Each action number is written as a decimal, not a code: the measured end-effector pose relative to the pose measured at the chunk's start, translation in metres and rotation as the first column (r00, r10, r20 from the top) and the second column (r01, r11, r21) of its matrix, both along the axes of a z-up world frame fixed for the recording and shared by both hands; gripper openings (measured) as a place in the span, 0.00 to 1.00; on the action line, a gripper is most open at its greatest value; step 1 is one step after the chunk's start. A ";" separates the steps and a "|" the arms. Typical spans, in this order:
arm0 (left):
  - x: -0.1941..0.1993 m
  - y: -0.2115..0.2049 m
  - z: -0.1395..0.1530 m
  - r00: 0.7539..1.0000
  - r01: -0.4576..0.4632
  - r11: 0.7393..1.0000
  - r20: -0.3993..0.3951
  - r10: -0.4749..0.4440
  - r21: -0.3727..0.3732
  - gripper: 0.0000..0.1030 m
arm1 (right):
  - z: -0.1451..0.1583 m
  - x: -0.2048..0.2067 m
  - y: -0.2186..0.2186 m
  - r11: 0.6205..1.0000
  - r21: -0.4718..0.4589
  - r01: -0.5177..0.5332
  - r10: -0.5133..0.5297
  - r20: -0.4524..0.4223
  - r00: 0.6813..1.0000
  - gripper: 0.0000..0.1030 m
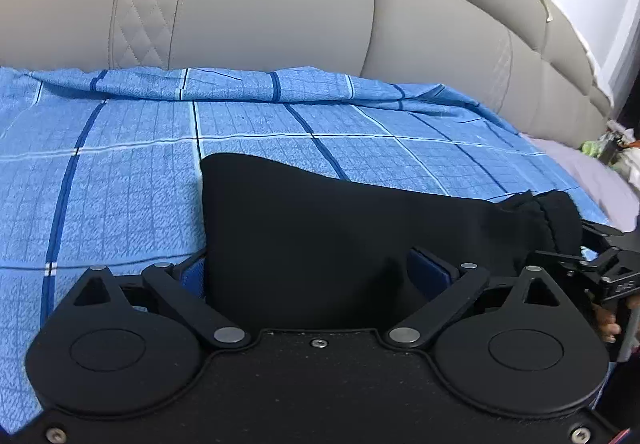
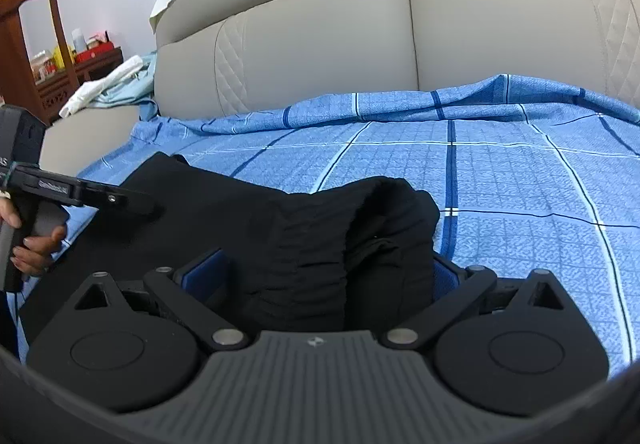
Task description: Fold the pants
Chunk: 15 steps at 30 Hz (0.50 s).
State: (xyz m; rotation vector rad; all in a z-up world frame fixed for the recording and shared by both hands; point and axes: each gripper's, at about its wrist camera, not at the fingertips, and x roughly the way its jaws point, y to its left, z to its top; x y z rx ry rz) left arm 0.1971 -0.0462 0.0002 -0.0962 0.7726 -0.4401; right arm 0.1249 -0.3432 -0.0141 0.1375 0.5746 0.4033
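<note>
Black pants (image 1: pixel 320 228) lie on the blue checked bedsheet (image 1: pixel 120 172). My left gripper (image 1: pixel 308 276) is open, its blue-padded fingers (image 1: pixel 430 272) spread wide around the flat folded edge of the pants. My right gripper (image 2: pixel 326 276) is open too, its fingers (image 2: pixel 208 274) on either side of the bunched, gathered end of the pants (image 2: pixel 340 228). The right gripper shows at the right edge of the left wrist view (image 1: pixel 600 272), beside the gathered waistband. The left gripper's body shows at the left of the right wrist view (image 2: pixel 80 192), over the pants.
A padded beige headboard (image 1: pixel 260 4) rises behind the bed. The sheet is rumpled along the headboard (image 2: pixel 400 104). A wooden chair and a cluttered shelf (image 2: pixel 60 56) stand at the left beyond the bed, with white cloth (image 2: pixel 108 84) on the bedside.
</note>
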 end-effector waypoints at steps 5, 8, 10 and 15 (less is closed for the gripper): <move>-0.006 -0.021 -0.004 0.999 0.009 0.990 0.047 -0.016 0.138 0.94 | 0.001 -0.001 0.004 1.000 -0.011 0.016 -0.016 0.006 1.000 0.96; -0.007 -0.023 -0.004 0.999 -0.009 0.990 0.049 0.002 0.142 0.93 | 0.001 -0.002 0.002 1.000 0.008 0.025 -0.025 0.004 1.000 0.94; -0.007 -0.021 -0.003 0.999 -0.022 0.991 0.045 0.017 0.130 0.91 | 0.001 -0.001 0.000 1.000 0.014 0.026 -0.027 0.002 1.000 0.93; -0.008 -0.018 -0.002 0.998 -0.044 0.991 0.055 0.037 0.127 0.84 | 0.002 -0.001 0.003 1.000 -0.008 0.026 -0.026 0.002 1.000 0.93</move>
